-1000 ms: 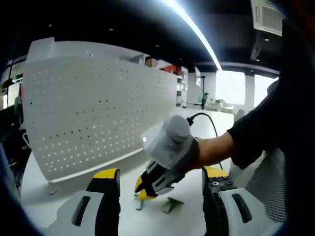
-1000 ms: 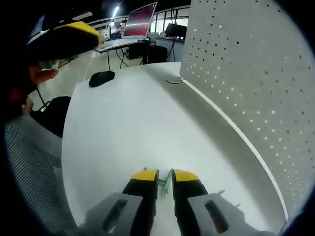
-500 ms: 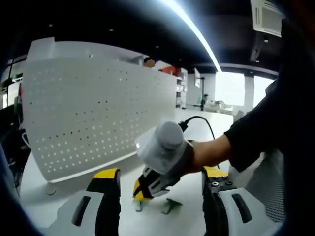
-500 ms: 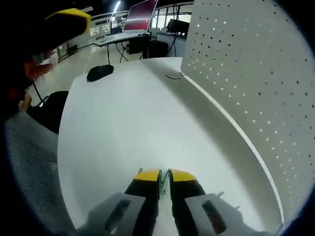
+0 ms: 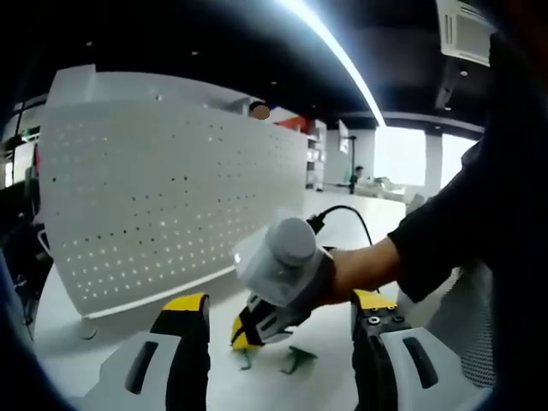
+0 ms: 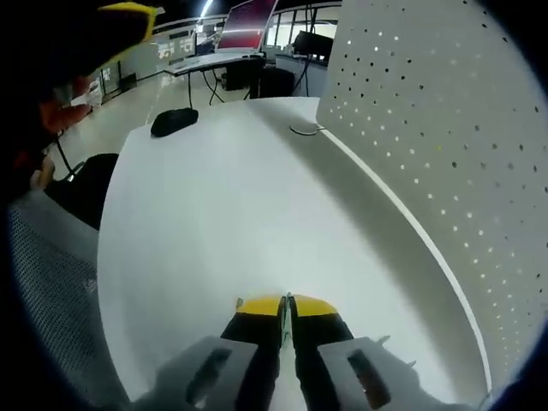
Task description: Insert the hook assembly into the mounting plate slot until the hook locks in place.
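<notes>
Left gripper view: the hook (image 5: 295,357) lies flat on the white table (image 5: 223,385), a small green-grey metal piece just in front of the pegboard's foot.
Hook, second piece: a like piece (image 5: 247,358) sits at the yellow tips of the right gripper (image 5: 242,332).
Right gripper view: the right gripper (image 6: 287,306) has its tips pressed together on a thin green edge, which looks to be the hook; the grip cannot be confirmed beyond that.
Pegboard (image 5: 171,197): the white perforated mounting panel stands upright along the table's far edge, rising above the hooks; in the right gripper view the pegboard (image 6: 445,154) runs along the right side of the table (image 6: 223,231).
Key relation: the pegboard lies beyond and above the hook, so the hook must probably be lifted and turned toward the pegboard's holes.
Nearer tool: the right gripper, already at the hook.
Left gripper (image 5: 278,310): spread wide and holding nothing, hovering on the near side of the hooks from the pegboard.
</notes>
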{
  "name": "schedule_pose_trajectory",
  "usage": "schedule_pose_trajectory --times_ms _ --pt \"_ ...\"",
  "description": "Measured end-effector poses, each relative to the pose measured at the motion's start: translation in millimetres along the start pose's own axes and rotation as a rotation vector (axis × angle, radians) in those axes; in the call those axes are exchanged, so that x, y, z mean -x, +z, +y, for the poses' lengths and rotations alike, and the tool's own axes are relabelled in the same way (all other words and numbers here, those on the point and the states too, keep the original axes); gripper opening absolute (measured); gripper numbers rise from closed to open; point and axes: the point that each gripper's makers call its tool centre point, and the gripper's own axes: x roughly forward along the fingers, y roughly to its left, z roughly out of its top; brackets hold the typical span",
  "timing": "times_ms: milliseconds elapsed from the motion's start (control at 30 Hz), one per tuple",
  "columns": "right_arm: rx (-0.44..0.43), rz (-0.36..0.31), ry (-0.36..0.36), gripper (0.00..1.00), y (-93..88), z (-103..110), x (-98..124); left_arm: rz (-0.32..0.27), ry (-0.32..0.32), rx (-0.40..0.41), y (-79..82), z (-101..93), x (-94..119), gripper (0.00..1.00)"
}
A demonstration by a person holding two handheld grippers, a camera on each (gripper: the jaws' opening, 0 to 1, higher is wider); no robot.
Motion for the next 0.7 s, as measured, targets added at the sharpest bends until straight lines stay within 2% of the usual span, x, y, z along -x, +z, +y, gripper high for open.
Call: schedule_pose_trajectory --times_ms 700 --pt "-0.049 -0.047 -0.015 0.0 -1.2 -5.6 16.8 0.018 -0.002 -0.002 -3.7 -0.5 -1.1 0.67"
